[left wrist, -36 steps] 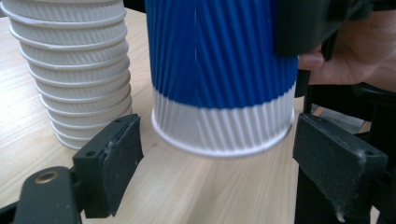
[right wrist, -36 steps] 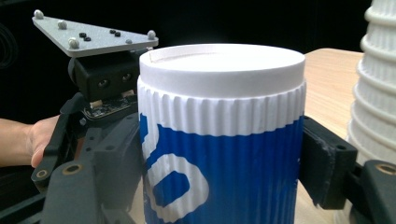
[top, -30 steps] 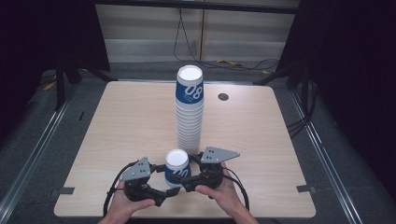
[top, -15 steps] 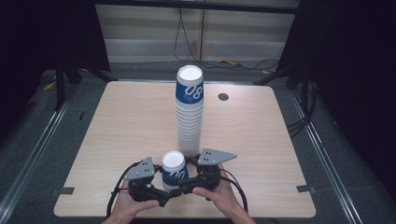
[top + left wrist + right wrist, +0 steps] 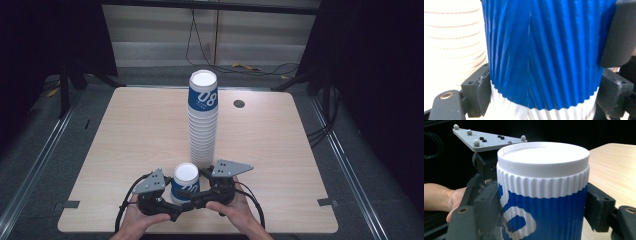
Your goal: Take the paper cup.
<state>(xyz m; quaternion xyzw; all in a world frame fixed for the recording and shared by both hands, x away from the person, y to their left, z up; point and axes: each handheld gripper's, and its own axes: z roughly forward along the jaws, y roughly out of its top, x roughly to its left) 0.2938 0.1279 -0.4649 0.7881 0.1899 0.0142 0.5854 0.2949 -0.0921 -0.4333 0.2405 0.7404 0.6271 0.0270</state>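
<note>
High view: single blue-and-white cup (image 5: 185,182) sits upside down at the near edge of the bench (image 5: 280,150), just near-left of the tall cup stack (image 5: 203,120), whose base it nearly touches. Left gripper (image 5: 167,207) and right gripper (image 5: 200,199) both close in on the cup from either side, hands (image 5: 135,222) underneath; from up here can't tell if the cup rests on the bench or is lifted. Left gripper view: ribbed blue sleeve of the cup (image 5: 544,55) sits between the jaws, both pads against the wall, so pinching the cup low on its body; the white stack (image 5: 454,40) sits right behind at left, very close. Right gripper view: the cup (image 5: 544,195) again, jaws pressed on its two sides below the white rim band, so this one pinches it too; the left gripper's grey plate (image 5: 487,138) and a hand (image 5: 456,200) beyond. Risks, as judgement: two grips on one thin paper wall can crush or oval it if either squeezes harder; pulling in uneven directions could twist it out of one grip. Stack is tall and narrow and just beside the cup, so any far-right swing of the cup or the right gripper could knock it over. The cup is also near the bench edge, so a slip could drop it off.
</note>
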